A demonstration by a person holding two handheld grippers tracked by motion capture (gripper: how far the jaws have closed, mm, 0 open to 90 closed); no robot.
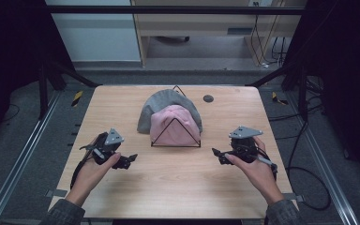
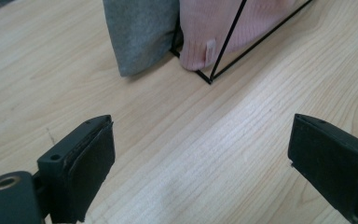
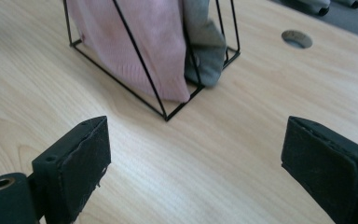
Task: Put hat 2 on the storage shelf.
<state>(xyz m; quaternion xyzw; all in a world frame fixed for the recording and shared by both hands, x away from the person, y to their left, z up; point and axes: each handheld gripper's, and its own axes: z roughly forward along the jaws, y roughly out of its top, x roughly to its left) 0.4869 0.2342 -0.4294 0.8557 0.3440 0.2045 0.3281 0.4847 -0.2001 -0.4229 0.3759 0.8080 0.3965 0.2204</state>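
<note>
A pink knit hat [image 1: 173, 124] and a grey knit hat [image 1: 161, 104] hang over a black wire triangular stand [image 1: 176, 143] in the middle of the wooden table [image 1: 178, 187]. The pink hat [image 2: 223, 28] is in front, the grey hat [image 2: 140, 32] behind it. My left gripper [image 1: 130, 159] is held low at the table's left, open, with nothing between its jaws. My right gripper [image 1: 215, 153] is held at the right, open and empty too. Both point toward the stand [image 3: 165, 114]. From the right gripper view the pink hat [image 3: 140, 42] hides most of the grey hat [image 3: 205, 46].
A round dark cable hole [image 1: 208, 98] sits in the table behind the stand, also seen as a hole [image 3: 297, 38] in the right gripper view. Black frame posts [image 1: 44, 79] and cables [image 1: 309, 187] flank the table on the floor.
</note>
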